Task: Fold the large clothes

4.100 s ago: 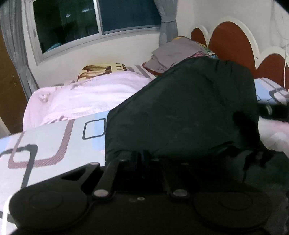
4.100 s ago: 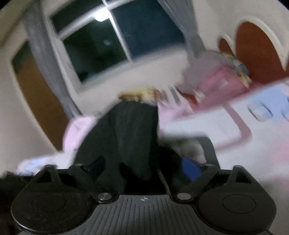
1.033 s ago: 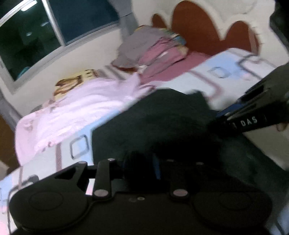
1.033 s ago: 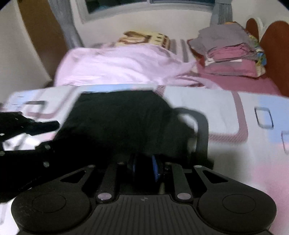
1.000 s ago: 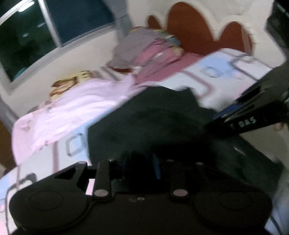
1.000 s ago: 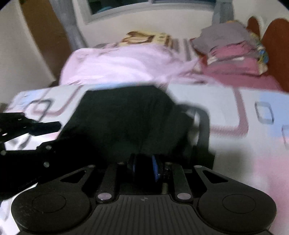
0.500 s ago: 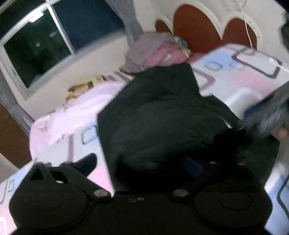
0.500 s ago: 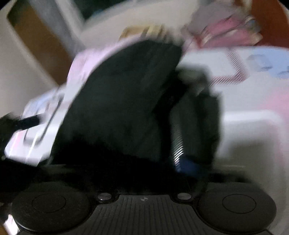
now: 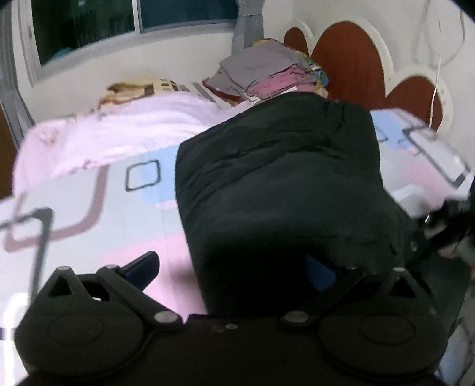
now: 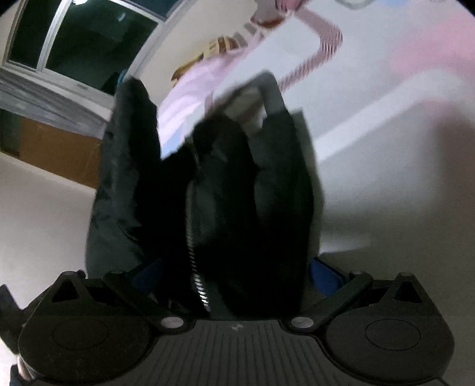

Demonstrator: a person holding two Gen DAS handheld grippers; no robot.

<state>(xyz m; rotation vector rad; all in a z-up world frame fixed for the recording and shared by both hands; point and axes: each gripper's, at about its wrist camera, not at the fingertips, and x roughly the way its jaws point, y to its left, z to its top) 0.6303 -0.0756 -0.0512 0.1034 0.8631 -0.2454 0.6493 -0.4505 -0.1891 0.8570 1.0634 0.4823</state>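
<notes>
A large black zip-up jacket (image 9: 282,184) lies bunched on the patterned bedsheet (image 9: 89,207) and fills the middle of the left wrist view. My left gripper (image 9: 234,267) is open, its fingers spread wide with the jacket's near edge lying between them; the left fingertip (image 9: 142,264) shows bare over the sheet. In the right wrist view my right gripper (image 10: 234,267) is open wide too, tilted, with the jacket (image 10: 207,193) and its zipper (image 10: 196,267) draped between the blue pads (image 10: 323,273). The right gripper shows blurred at the right edge of the left view (image 9: 445,231).
A pink blanket (image 9: 118,133) lies across the far side of the bed. A stack of folded clothes (image 9: 267,71) sits by the red and white headboard (image 9: 350,62). A dark window (image 9: 89,26) is on the far wall, a wooden door (image 10: 59,148) beside it.
Both grippers went from shut on the jacket to open wide. The jacket was lifted and dropped back in a thicker, shorter heap. The right view has tilted sharply.
</notes>
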